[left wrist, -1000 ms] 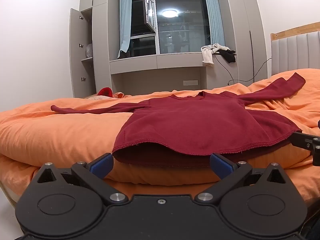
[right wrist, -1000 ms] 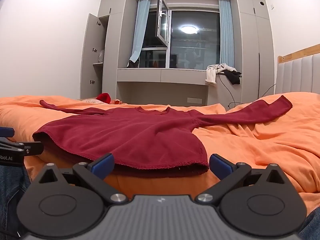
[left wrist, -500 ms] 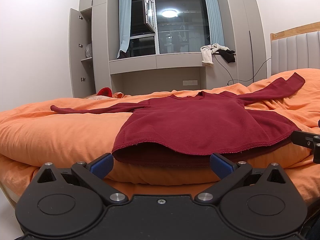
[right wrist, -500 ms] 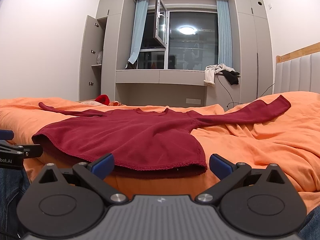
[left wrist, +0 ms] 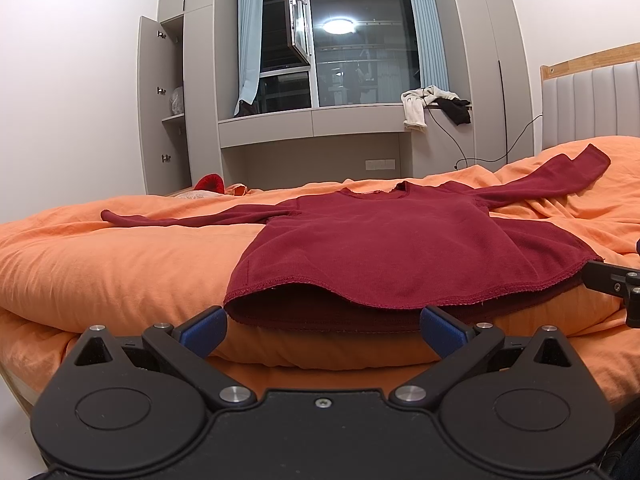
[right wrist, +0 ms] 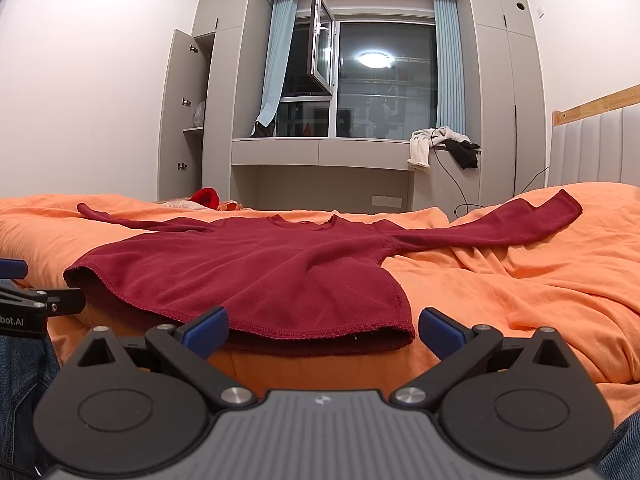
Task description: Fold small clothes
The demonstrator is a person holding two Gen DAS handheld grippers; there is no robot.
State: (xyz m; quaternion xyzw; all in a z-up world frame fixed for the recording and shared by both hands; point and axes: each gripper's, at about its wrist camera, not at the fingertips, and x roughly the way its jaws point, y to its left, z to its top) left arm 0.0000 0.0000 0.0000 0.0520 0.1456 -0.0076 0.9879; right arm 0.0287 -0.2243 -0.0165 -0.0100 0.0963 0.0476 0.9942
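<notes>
A dark red long-sleeved top (left wrist: 392,248) (right wrist: 256,264) lies spread flat on the orange duvet (left wrist: 112,256) (right wrist: 520,280), both sleeves stretched out sideways and the hem toward me. My left gripper (left wrist: 323,329) is open, its blue-padded fingers just short of the hem's left half, holding nothing. My right gripper (right wrist: 323,330) is open too, in front of the hem's right corner. Each gripper shows at the edge of the other's view, apart from the cloth.
A grey headboard (left wrist: 592,104) stands at the right. Beyond the bed are a window ledge with white and black clothes (left wrist: 432,108), an open cupboard (left wrist: 164,112) and a small red item (left wrist: 210,182). Blue-jeaned legs (right wrist: 20,392) show at the right wrist view's bottom corners.
Both grippers have crept a little closer to the hem and the right wrist view has tipped slightly. The top has not moved and nothing was taken hold of.
</notes>
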